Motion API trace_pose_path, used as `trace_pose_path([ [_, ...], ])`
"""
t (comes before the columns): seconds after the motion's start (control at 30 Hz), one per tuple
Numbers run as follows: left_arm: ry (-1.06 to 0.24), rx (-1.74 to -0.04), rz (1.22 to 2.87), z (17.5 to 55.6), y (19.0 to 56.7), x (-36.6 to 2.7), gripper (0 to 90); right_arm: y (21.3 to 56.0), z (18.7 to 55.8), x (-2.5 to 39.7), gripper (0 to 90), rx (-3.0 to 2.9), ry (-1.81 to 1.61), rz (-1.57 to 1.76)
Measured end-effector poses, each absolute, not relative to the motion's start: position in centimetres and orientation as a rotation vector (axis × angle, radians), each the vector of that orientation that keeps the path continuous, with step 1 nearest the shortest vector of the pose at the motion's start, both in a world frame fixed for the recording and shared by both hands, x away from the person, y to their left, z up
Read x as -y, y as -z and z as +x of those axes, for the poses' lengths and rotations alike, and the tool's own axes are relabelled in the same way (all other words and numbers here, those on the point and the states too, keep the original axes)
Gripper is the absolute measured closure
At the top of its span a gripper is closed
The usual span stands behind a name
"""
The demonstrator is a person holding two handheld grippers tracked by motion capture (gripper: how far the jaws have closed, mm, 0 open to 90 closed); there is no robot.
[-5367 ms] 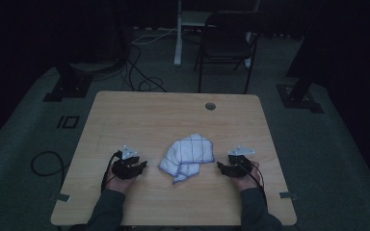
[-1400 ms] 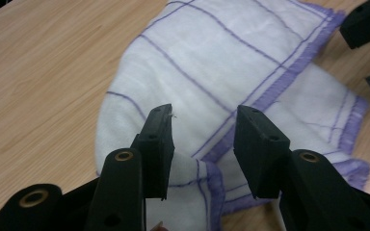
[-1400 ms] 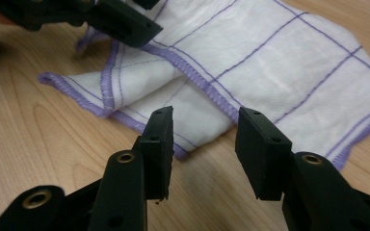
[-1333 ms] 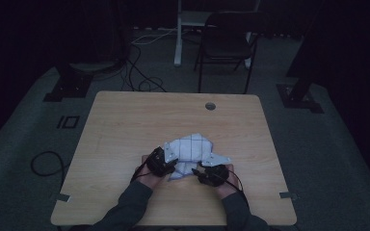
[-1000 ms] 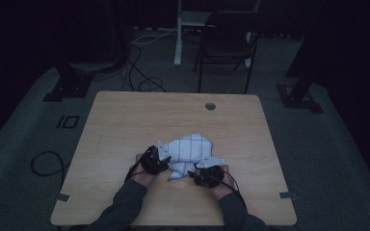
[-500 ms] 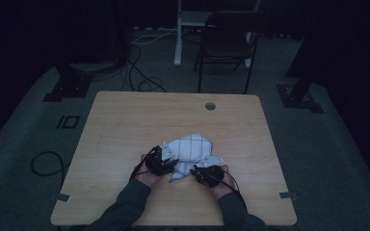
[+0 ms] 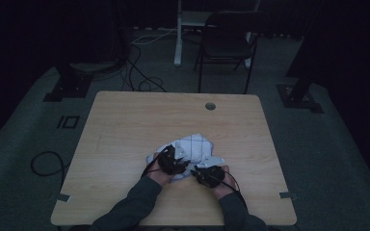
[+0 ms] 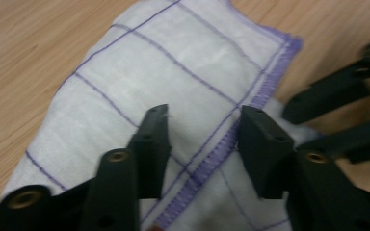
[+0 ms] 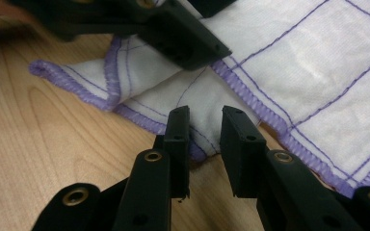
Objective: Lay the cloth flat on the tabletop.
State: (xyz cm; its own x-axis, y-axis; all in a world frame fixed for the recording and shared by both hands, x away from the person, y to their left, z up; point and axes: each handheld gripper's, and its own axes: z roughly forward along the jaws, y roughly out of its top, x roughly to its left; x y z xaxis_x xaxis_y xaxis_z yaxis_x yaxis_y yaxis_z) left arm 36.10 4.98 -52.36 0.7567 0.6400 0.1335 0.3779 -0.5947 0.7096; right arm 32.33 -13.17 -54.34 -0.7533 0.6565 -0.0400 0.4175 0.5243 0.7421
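Both grippers sit on the cloth [image 7: 192,147] on the table [image 7: 125,125]. The left gripper [image 8: 204,127] gapes wide over a purple hem, gripping nothing. The right gripper [image 9: 204,130] is narrowly parted at a fold, not clamped. No writing shows.

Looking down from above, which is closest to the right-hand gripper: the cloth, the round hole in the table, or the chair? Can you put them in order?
From the right gripper in the high view:
1. Cloth, right at its jaws, near the table's front middle.
2. Hole, farther back, near the table's far edge.
3. Chair, on the floor beyond the table.
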Motion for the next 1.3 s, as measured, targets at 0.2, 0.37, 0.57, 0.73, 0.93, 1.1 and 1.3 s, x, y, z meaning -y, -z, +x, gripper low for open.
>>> trace_pose_path([
  [0.2,-0.490,-0.852,2.192,37.3,51.2,-5.7,80.7,54.3,32.3,13.6,76.6,-2.464,-1.059,0.906],
  [0.37,-0.508,-0.901,2.149,38.0,50.5,-6.6,85.0,54.3,32.3,13.7,79.4,-2.467,-1.056,0.907],
  [0.57,-0.534,-0.976,2.089,39.3,49.4,-9.0,85.8,54.2,32.3,13.9,83.9,-2.471,-1.044,0.913],
  [0.73,-0.552,-1.017,2.057,40.0,48.8,-10.4,85.9,54.1,32.2,14.1,85.0,-2.480,-1.027,0.906],
  [0.93,-0.561,-1.053,2.052,40.6,48.6,-11.6,86.1,54.0,32.2,14.5,85.5,-2.480,-1.004,0.913],
  [1.1,-0.562,-1.099,2.031,41.1,48.8,-13.0,86.2,53.6,32.3,15.3,85.8,-2.457,-0.985,0.924],
  [1.3,-0.557,-1.153,2.025,41.4,49.3,-14.7,86.3,52.8,32.3,16.6,86.2,-2.419,-0.994,0.941],
])
